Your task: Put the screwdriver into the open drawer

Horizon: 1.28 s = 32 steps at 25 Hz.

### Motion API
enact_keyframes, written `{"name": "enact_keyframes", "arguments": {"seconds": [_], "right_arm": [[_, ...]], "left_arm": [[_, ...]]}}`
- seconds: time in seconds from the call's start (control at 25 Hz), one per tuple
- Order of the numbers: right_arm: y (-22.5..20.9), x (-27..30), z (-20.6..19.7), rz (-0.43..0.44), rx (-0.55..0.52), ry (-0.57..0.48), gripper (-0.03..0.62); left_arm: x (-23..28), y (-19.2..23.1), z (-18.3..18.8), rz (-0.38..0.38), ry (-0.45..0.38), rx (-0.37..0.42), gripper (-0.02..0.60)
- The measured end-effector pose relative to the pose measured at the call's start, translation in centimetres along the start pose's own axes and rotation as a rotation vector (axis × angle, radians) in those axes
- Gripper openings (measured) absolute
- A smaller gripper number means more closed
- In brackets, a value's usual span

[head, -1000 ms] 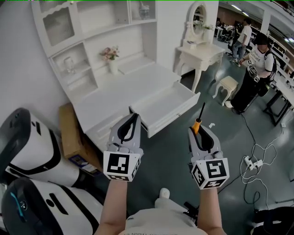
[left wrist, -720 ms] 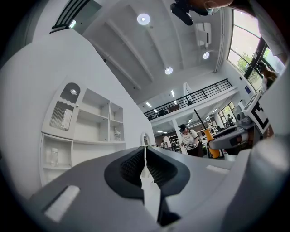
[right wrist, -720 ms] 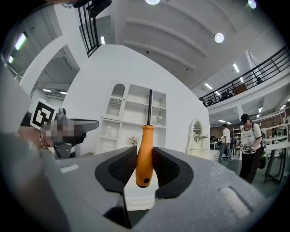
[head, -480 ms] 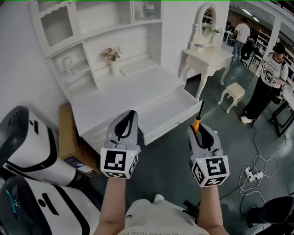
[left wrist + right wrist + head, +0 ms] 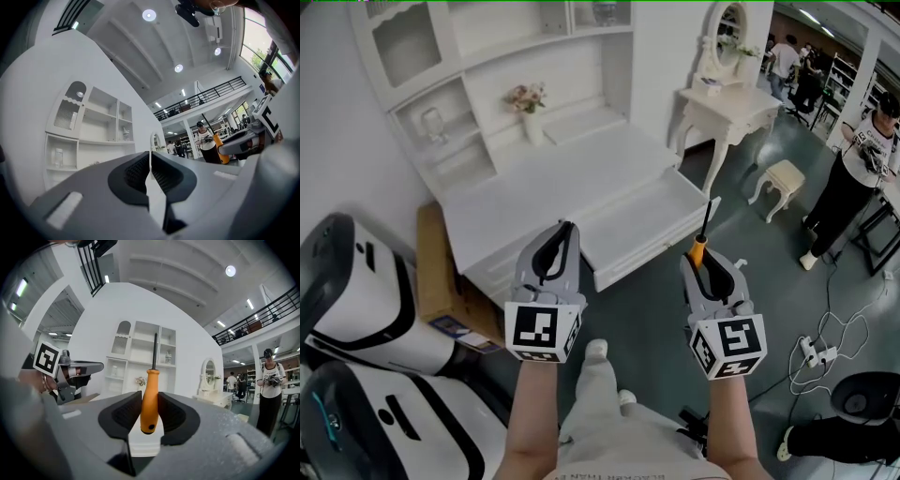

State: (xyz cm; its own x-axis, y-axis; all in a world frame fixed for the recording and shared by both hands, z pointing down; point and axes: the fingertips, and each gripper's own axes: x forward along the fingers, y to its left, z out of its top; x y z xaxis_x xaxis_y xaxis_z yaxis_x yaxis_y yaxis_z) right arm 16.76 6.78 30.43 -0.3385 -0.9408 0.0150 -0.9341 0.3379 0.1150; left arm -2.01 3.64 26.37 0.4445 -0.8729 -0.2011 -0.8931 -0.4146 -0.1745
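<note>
Right gripper point(image 5: 700, 261), low on the right of the head view, was clenched on the orange handle of the screwdriver point(image 5: 150, 397), whose black shaft pointed up the frame. The tip showed against the right corner of the open drawer point(image 5: 649, 234), and the tool was held in the jaws, not in the drawer. Left gripper point(image 5: 563, 234), lower centre-left, had its jaws closed together on nothing. It sat in front of the white desk point(image 5: 534, 202), just left of the drawer.
</note>
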Motion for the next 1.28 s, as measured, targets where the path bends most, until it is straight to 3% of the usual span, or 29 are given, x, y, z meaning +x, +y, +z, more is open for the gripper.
{"name": "enact_keyframes", "arguments": {"seconds": [0.52,1.28], "right_arm": [[-2.0,7.0,-1.0,-0.029,0.019,0.039,0.112],[-6.9,20.8,-1.6,-0.102,0.037,0.090,0.112]], "left_arm": [[6.8,3.9,-2.9,-0.026,0.026,-0.025,0.009],[21.5,10.6,-7.2,-0.100,0.034,-0.065,0.009]]}}
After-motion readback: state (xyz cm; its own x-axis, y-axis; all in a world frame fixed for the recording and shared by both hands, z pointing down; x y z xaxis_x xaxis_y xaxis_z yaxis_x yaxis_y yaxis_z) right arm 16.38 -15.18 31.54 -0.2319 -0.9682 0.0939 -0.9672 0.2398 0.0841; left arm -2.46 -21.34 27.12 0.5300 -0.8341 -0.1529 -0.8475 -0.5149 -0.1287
